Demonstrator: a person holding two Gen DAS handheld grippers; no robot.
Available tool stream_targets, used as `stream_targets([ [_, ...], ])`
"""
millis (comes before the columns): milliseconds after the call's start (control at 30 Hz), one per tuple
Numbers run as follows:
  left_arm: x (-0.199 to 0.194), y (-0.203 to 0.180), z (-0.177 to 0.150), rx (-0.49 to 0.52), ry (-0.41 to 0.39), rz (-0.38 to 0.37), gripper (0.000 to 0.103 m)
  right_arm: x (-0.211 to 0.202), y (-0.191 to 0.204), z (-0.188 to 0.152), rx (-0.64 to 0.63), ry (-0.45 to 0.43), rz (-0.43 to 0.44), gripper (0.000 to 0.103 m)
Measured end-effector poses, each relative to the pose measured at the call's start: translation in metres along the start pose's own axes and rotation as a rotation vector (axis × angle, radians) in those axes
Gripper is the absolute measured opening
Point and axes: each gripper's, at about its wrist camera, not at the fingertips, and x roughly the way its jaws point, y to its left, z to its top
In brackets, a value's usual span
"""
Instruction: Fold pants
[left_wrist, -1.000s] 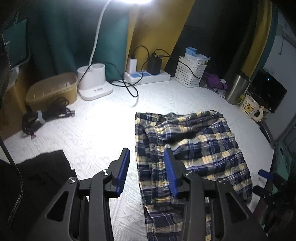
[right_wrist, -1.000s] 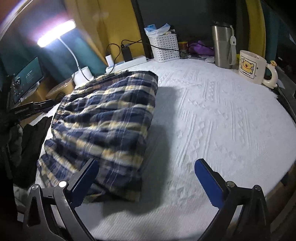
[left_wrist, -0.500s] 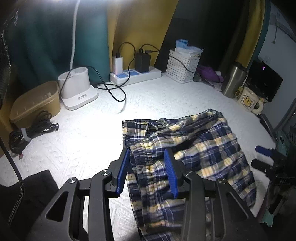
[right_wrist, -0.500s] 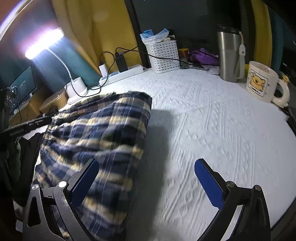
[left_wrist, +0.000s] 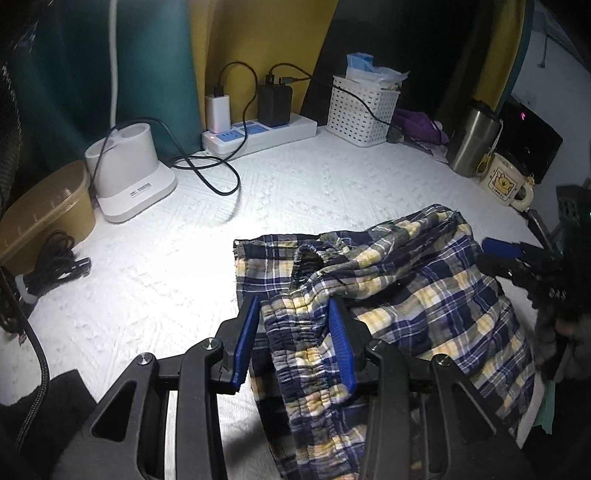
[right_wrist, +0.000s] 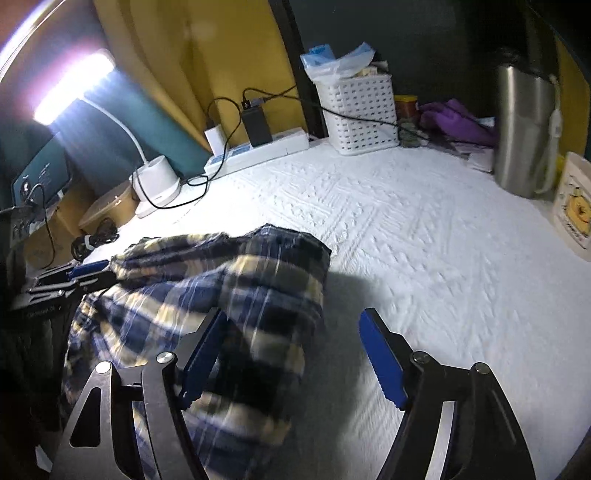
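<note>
The blue, yellow and white plaid pants (left_wrist: 406, 295) lie bunched on the white quilted surface (left_wrist: 166, 266). My left gripper (left_wrist: 293, 341) is open, its blue pads on either side of the gathered elastic waistband (left_wrist: 299, 343), with gaps showing. My right gripper (right_wrist: 291, 354) is open with its jaws around the right edge of the pants (right_wrist: 258, 295), blurred in that view. The right gripper also shows in the left wrist view (left_wrist: 517, 258) at the pants' right side. The left gripper shows at the left in the right wrist view (right_wrist: 74, 275).
At the back stand a white lamp base (left_wrist: 129, 173), a power strip with chargers and cables (left_wrist: 258, 133), a white basket (left_wrist: 364, 110), a steel tumbler (left_wrist: 472, 144) and a bear mug (left_wrist: 504, 182). A tan box (left_wrist: 44, 210) and coiled cable (left_wrist: 55, 262) sit left.
The pants have been drawn toward me and bunched up. My left gripper has moved onto the waistband. My right gripper has narrowed and moved over the pants' right edge.
</note>
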Motion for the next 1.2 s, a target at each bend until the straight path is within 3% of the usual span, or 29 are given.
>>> stream_targets([
  [200, 0.01, 0.0, 0.006, 0.038, -0.022, -0.003, 0.032, 0.024, -0.003, 0.012, -0.002, 0.034, 0.007, 0.064],
  [433, 0.021, 0.006, 0.015, 0.015, -0.01, -0.015, 0.031, 0.037, -0.002, 0.016, -0.007, 0.051, -0.011, 0.051],
  [933, 0.039, 0.017, 0.023, -0.058, 0.019, -0.006, 0.032, 0.05, -0.003, 0.029, -0.016, 0.033, -0.045, 0.05],
  [1200, 0.013, 0.02, 0.031, -0.081, -0.015, -0.04, 0.036, 0.042, 0.002, 0.029, -0.018, 0.015, -0.081, 0.053],
])
